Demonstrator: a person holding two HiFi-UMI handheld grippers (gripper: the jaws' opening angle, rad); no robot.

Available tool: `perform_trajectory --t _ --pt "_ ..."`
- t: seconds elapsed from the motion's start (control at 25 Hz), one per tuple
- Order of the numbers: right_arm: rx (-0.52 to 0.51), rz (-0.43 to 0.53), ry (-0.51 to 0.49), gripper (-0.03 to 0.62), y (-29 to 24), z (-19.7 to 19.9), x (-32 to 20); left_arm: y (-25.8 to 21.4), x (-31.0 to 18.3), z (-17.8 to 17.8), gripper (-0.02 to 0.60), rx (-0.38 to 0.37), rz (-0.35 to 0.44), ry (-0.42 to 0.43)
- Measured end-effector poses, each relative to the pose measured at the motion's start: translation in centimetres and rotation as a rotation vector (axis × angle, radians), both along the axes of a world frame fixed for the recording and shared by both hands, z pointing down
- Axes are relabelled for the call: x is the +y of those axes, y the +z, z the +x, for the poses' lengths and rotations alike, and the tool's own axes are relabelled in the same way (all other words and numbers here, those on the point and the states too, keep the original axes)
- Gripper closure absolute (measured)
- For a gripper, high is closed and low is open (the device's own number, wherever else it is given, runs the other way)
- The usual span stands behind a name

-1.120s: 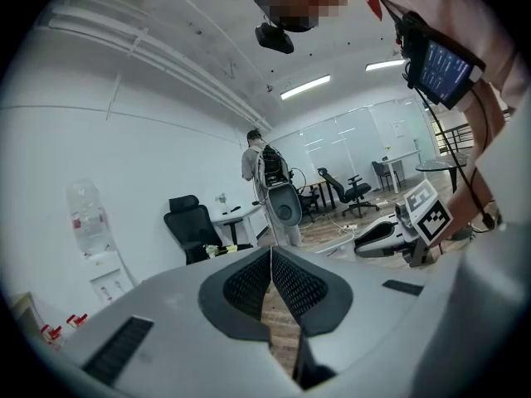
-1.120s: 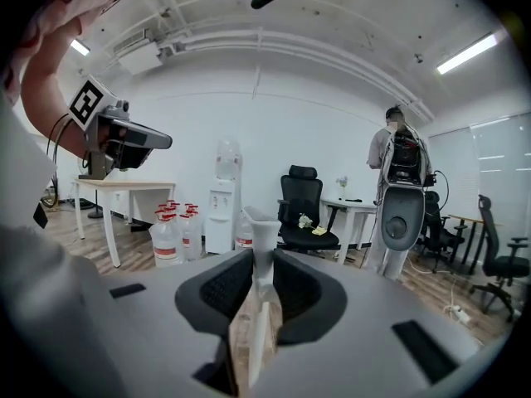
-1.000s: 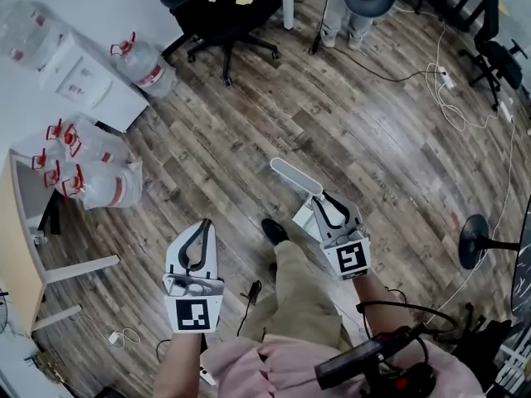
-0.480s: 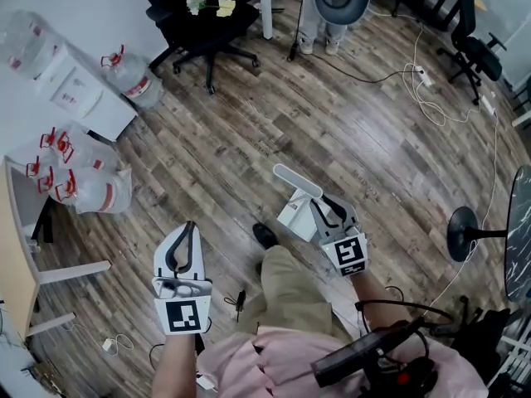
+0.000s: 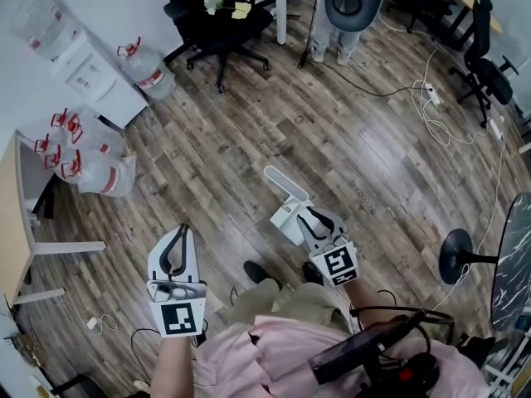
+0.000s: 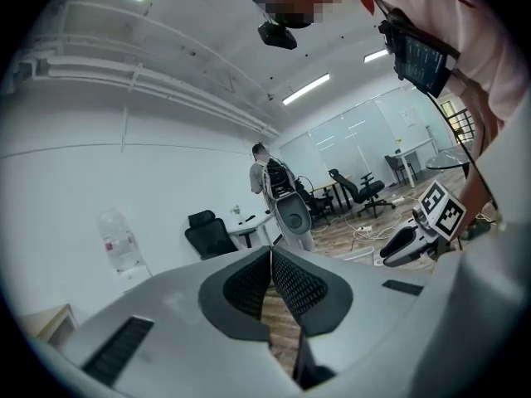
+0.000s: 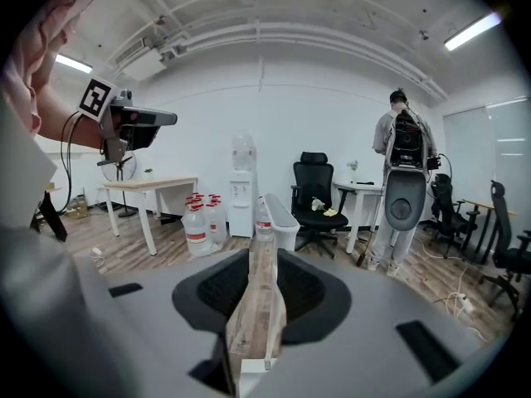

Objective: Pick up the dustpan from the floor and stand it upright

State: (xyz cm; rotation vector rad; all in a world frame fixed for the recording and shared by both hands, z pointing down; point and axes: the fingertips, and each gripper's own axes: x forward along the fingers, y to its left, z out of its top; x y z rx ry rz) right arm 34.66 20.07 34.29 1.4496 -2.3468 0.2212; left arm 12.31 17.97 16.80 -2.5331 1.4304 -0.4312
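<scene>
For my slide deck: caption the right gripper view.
Right tongs clamped on the white dustpan, its handle jutting ahead above the wood floor.

- Centre frame — near part of the white plastic dustpan point(image 5: 284, 216) is hidden under the grey right gripper point(image 5: 314, 219).
- Left edge — pale wooden table point(image 5: 8, 222) is cut off.

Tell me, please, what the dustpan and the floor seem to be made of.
Dustpan: probably plastic. It is white, smooth and matte, with rounded edges that look moulded.
Floor: wood-look planks, grey-brown, with grain lines, seams and a slight sheen. Whether it is real wood, laminate or vinyl cannot be told.
</scene>
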Motion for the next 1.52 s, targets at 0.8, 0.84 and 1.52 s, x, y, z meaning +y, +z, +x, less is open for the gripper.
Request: perform_trajectory --t 0.8,0.84,1.52 --pt "-0.122 0.275 -0.268 0.523 -19.6 3.5 1.8 -11.5 7.9 11.3 0.566 0.16 0.181 -0.2" --pt "-0.126 0.283 -0.268 0.533 -21.0 3.0 1.5 -12.6 7.6 11.4 0.566 0.179 0.191 -0.212" --pt "-0.202 0.42 -0.258 0.594 -29.9 -0.5 2.1 -17.6 7.6 12.0 0.566 0.237 0.249 -0.317"
